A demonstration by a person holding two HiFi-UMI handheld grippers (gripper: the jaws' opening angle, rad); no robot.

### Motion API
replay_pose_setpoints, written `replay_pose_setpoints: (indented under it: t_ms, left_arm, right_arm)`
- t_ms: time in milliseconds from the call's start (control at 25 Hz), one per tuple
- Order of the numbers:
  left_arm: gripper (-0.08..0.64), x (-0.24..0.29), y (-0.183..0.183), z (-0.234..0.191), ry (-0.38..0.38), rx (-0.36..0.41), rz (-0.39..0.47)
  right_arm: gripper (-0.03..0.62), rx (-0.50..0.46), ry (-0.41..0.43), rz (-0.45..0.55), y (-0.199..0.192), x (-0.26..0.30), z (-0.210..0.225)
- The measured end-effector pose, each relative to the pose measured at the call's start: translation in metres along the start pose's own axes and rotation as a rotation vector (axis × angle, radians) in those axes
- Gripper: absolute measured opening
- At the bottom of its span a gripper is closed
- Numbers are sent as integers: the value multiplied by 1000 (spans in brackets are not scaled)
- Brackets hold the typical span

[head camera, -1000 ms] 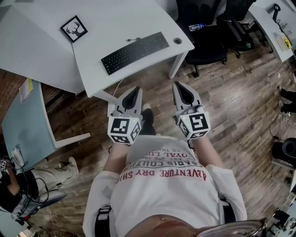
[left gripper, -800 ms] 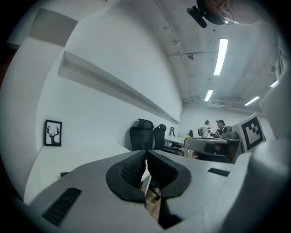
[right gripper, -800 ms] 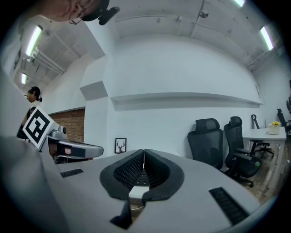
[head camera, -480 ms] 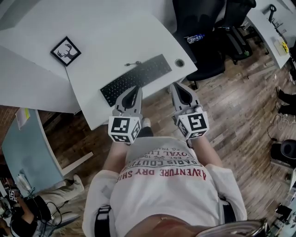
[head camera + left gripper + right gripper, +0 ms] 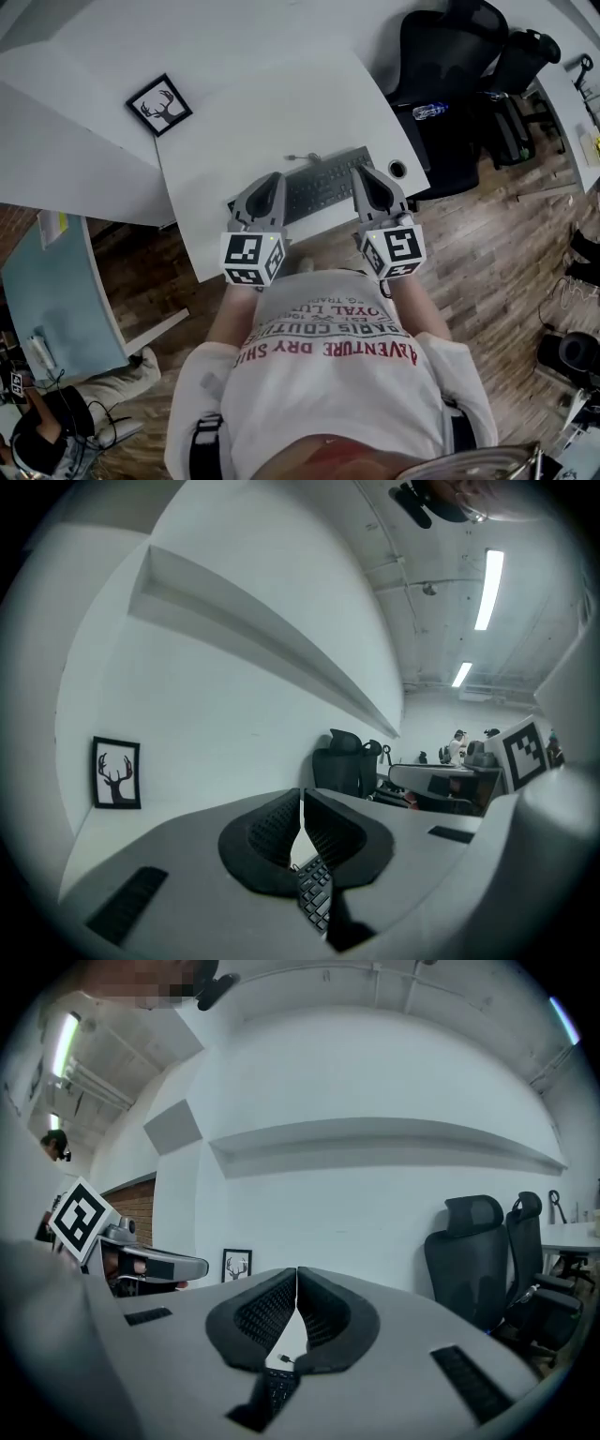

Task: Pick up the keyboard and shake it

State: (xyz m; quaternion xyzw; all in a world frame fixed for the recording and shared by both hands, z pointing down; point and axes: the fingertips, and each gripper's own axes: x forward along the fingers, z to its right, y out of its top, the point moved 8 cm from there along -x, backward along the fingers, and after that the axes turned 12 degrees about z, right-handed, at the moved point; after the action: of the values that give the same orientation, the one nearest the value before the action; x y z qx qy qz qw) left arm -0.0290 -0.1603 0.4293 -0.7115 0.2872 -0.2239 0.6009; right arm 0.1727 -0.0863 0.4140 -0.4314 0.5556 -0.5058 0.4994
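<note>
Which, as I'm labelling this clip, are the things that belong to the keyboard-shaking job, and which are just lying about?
Job in hand:
- keyboard, lying on the white desk
- left gripper, shut, empty
- right gripper, shut, empty

Lying about:
- framed deer picture
- black office chairs
- bottle by the chairs

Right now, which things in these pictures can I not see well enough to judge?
1. Flat black keyboard: in the head view, the left hand-held gripper and the right hand-held gripper hide both ends. Each gripper view shows only a few keys below the shut jaws.
2. Thin cable beside it: too small in the head view to follow.
3. Small clear bottle by the black office chair: label too small.
</note>
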Motion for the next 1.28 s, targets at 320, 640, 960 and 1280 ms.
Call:
replay_pose_setpoints:
  t_ms: [320,640,960,1280]
  left_arm:
    - [35,1,-12,-15,227,-12,-11]
    - [35,1,-28,-28,446,-59,-35]
    - [35,-10,-75,-35,506,-122,-166]
    - [260,-23,-127,-68,510,-156,-293]
  right_arm:
    - [25,147,158,-77,-28,42,33]
    - [25,118,300,-178,-54,77,71]
    - [26,190,386,-400,-115,73,101]
    - [255,243,460,-573,-169,85,126]
